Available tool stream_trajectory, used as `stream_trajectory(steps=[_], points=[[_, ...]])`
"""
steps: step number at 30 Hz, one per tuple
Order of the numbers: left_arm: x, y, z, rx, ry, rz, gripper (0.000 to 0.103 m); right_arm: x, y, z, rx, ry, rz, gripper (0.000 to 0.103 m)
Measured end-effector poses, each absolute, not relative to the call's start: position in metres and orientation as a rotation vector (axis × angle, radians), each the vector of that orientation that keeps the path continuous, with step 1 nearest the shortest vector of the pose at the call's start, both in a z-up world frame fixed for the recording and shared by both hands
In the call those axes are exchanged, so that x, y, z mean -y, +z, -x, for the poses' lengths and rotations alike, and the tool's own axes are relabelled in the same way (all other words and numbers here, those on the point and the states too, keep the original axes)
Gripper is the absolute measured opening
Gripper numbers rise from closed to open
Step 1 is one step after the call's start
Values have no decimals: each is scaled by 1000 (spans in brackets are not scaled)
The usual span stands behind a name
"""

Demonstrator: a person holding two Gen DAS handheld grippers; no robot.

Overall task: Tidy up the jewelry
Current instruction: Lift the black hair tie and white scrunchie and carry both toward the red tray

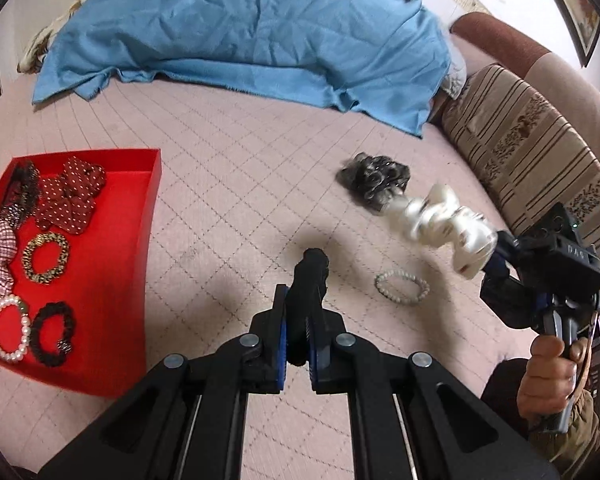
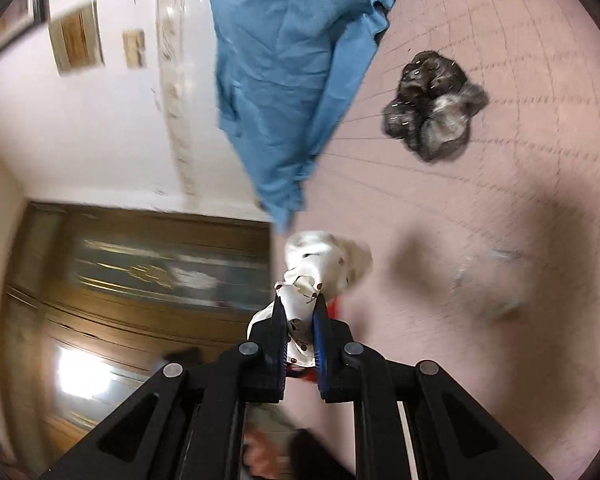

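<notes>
In the left wrist view my left gripper (image 1: 302,300) is shut on a black hair tie (image 1: 311,266), held above the pink quilt. To its left a red tray (image 1: 112,320) holds several pieces: a dotted red bow (image 1: 70,196), a leopard-print tie (image 1: 45,257), a pearl bracelet (image 1: 9,329) and a black scrunchie (image 1: 53,333). At the right my right gripper (image 1: 489,254) is shut on a white dotted scrunchie (image 1: 440,224), blurred in the air. A pale bead bracelet (image 1: 402,285) and a grey fluffy scrunchie (image 1: 374,180) lie on the quilt. The right wrist view shows my right gripper (image 2: 298,304) clamped on the white scrunchie (image 2: 320,264), with the grey scrunchie (image 2: 432,104) beyond.
A crumpled blue cloth (image 1: 240,28) covers the far side of the bed. A striped cushion (image 1: 532,160) lines the right edge. A person's hand (image 1: 548,372) grips the right tool's handle. In the tilted right wrist view a wall and a wooden cabinet (image 2: 120,280) fill the left.
</notes>
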State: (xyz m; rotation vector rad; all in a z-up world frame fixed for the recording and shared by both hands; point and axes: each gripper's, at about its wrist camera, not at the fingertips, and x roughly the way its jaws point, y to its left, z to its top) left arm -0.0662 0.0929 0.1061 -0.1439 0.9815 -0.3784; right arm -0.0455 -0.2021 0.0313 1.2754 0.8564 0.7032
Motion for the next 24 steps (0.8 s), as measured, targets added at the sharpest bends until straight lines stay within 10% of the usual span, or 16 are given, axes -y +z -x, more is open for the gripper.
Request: stream_trajectory(steps=[24], points=[[-130, 145, 119, -875, -303, 175, 7, 131, 113, 93, -876, 335, -440, 12]])
